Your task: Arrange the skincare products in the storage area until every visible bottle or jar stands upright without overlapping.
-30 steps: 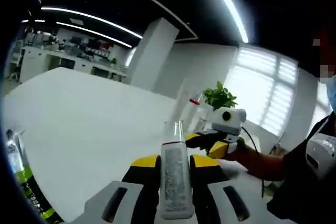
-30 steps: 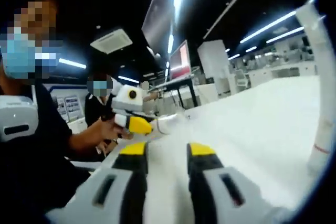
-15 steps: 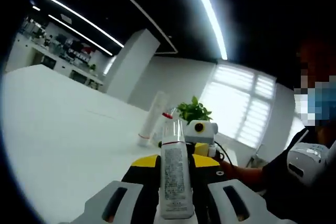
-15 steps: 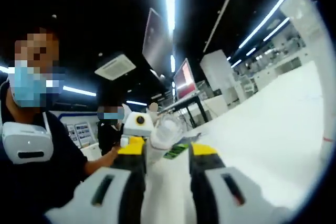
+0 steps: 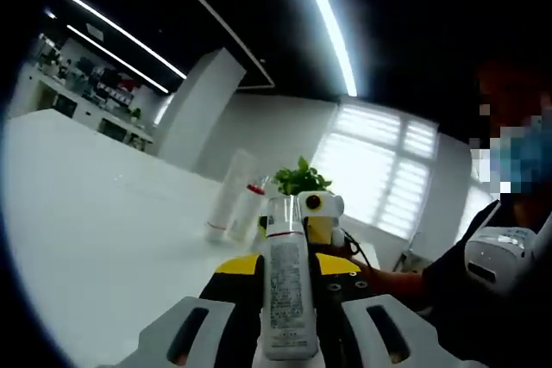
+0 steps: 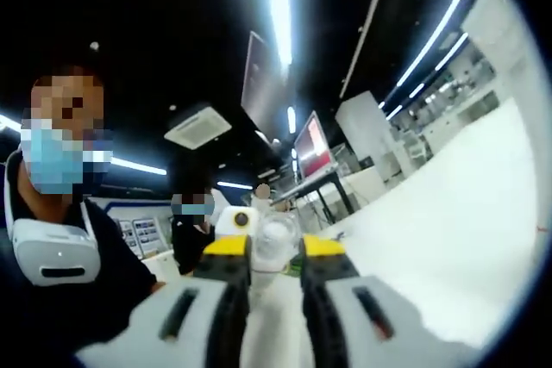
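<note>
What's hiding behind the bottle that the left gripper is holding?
Behind the clear-capped bottle you can see the right gripper, a green plant and two white tubes standing on the table. The bottle covers the right gripper's lower part.

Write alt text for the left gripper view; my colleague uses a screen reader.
The left gripper is shut on a clear, white-labelled bottle lying lengthwise between its yellow-tipped jaws. Beyond, a white tube stands on the white table, near the right gripper and a green plant.
</note>
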`<act>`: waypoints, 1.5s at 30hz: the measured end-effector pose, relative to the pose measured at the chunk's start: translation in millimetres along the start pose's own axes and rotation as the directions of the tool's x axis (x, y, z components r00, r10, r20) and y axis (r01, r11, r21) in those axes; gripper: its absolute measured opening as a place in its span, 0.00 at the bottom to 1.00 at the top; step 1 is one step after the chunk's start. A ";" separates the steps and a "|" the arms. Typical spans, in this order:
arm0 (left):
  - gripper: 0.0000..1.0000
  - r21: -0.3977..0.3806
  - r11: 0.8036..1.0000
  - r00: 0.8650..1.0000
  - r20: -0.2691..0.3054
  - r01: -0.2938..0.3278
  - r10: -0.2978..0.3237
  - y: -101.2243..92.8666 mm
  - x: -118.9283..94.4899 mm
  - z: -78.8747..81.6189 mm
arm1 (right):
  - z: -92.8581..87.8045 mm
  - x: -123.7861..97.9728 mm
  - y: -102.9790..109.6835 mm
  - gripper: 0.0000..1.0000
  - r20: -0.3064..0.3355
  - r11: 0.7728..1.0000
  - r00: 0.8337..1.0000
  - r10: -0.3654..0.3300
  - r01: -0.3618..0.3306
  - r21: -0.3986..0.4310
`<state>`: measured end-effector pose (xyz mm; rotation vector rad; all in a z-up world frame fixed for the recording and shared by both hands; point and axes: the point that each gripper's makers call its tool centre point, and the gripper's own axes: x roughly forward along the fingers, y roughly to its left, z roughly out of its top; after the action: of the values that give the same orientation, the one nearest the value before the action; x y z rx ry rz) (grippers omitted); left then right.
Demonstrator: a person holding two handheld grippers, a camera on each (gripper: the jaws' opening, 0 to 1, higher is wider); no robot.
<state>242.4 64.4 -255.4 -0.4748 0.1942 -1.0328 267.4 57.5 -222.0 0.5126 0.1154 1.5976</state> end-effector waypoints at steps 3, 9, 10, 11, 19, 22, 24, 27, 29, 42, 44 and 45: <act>0.21 0.006 1.000 1.000 -0.001 0.022 -0.022 -3.2 1.7 1.1 | 4.6 -0.3 5.7 0.19 0.010 1.000 1.000 0.010 -0.010 0.001; 0.21 0.028 0.999 0.999 -0.033 0.044 -0.043 -5.1 8.2 2.3 | 11.9 -1.4 6.6 0.18 -0.002 0.999 1.000 0.009 -0.009 -0.035; 0.21 0.036 0.998 0.998 -0.037 0.044 -0.043 -5.2 9.0 2.7 | 13.5 -2.1 6.4 0.18 -0.007 0.999 1.000 0.007 -0.007 -0.046; 0.21 0.041 0.998 0.998 -0.042 0.046 -0.045 -5.7 10.3 3.7 | 15.4 -2.4 6.1 0.18 -0.011 0.998 1.000 0.003 -0.004 -0.057; 0.22 0.084 0.995 0.996 -0.074 0.061 -0.055 -3.7 20.5 11.6 | 28.4 -3.7 8.2 0.17 -0.052 0.987 0.998 -0.020 0.011 -0.160; 0.24 0.099 0.994 0.995 -0.092 0.052 -0.043 -0.7 23.9 12.8 | 30.8 -5.4 6.5 0.17 -0.087 0.976 0.995 -0.040 0.020 -0.218; 0.24 0.115 0.992 0.994 -0.105 0.047 -0.035 -0.2 26.6 13.5 | 32.9 -5.7 7.4 0.17 -0.109 0.969 0.993 -0.044 0.016 -0.246; 0.25 0.138 0.989 0.993 -0.113 0.043 -0.028 1.5 29.4 16.3 | 36.3 -6.4 7.8 0.16 -0.145 0.955 0.988 -0.057 0.011 -0.295; 0.24 0.149 0.988 0.992 -0.120 0.044 -0.026 2.2 31.8 17.7 | 37.7 -6.8 8.2 0.16 -0.165 0.947 0.984 -0.065 0.009 -0.321; 0.22 0.229 0.972 0.988 -0.154 0.059 -0.023 7.3 54.7 30.5 | 36.3 -21.2 -7.6 0.16 -0.257 0.893 0.952 -0.166 0.034 -0.449; 0.22 0.244 0.968 0.986 -0.164 0.062 -0.022 9.1 60.5 30.1 | 38.6 -24.2 -10.3 0.16 -0.261 0.886 0.948 -0.180 0.041 -0.462; 0.22 0.250 0.966 0.985 -0.168 0.065 -0.023 11.1 65.0 31.1 | 39.6 -25.4 -11.1 0.16 -0.262 0.884 0.947 -0.184 0.043 -0.465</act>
<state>295.6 22.2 -228.9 -0.1611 0.1945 -1.1238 293.2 25.0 -197.3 -0.1053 -0.0046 1.5117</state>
